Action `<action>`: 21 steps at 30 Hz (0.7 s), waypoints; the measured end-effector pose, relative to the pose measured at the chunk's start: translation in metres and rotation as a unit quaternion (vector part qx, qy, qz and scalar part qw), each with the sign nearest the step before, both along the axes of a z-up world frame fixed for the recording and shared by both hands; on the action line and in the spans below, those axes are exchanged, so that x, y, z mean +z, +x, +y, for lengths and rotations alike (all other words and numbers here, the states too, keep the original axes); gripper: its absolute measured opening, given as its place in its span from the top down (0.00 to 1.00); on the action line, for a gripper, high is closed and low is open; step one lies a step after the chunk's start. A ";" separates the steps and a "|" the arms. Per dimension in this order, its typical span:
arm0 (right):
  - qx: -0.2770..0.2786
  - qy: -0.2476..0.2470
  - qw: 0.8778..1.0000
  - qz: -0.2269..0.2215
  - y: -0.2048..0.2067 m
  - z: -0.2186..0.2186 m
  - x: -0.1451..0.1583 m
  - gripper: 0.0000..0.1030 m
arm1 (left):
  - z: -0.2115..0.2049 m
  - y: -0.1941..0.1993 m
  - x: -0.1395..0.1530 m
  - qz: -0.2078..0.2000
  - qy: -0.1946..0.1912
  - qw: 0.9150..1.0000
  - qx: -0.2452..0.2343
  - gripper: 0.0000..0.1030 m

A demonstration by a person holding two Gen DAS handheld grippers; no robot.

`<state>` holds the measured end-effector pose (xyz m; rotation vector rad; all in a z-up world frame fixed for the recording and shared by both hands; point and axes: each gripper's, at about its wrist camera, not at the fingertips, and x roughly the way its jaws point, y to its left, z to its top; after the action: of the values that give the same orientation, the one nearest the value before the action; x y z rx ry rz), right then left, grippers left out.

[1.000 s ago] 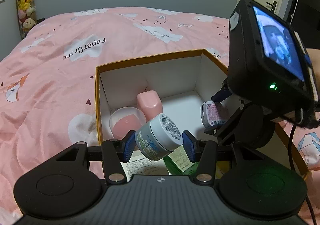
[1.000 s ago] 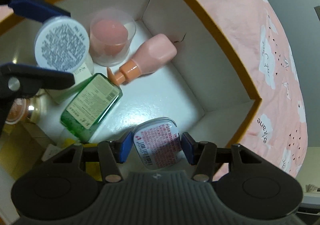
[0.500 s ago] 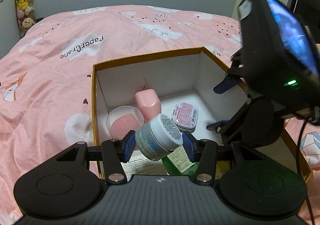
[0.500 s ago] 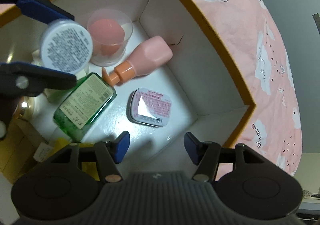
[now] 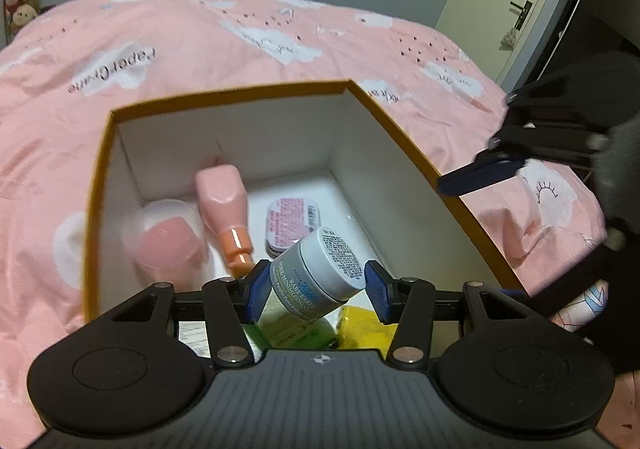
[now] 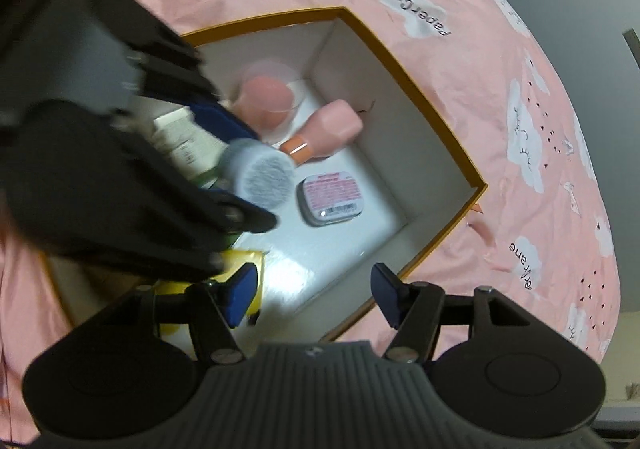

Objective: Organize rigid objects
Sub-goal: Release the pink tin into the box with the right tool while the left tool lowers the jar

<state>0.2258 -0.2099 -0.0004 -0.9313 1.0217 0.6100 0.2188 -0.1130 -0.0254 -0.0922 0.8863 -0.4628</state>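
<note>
My left gripper is shut on a grey cream jar, held tilted over the open box. The jar also shows in the right wrist view, between the left gripper's blue pads. A flat pink tin lies on the white box floor, released. My right gripper hangs above the box's near corner; its jaws are opening with nothing between them. In the left wrist view one blue right fingertip shows outside the box's right wall.
The box holds a pink bottle with an orange cap, a clear cup with a pink sponge, a green bottle, a yellow item and a white labelled tube. It sits on a pink bedspread. A door stands at the far right.
The right gripper let go of the pink tin on the box floor, opened wider and rose out past the box's edge. The left gripper moved further over the box with the jar.
</note>
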 end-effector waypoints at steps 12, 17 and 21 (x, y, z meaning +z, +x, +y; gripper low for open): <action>-0.004 -0.019 1.000 -0.001 -0.005 -0.019 -0.004 0.31 | -0.025 0.018 -0.015 0.045 0.004 0.999 -0.013 0.44; -0.012 -0.015 1.000 0.002 -0.005 -0.022 -0.006 0.29 | -0.024 0.017 -0.019 0.058 0.010 0.998 -0.011 0.44; -0.011 -0.013 1.000 0.002 -0.007 -0.021 -0.008 0.27 | -0.022 0.014 -0.016 0.051 0.011 0.999 -0.005 0.34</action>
<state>0.2185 -0.2309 -0.0084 -0.9400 1.0444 0.5824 0.2331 -0.1346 -0.0411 -0.0917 0.9923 -0.4610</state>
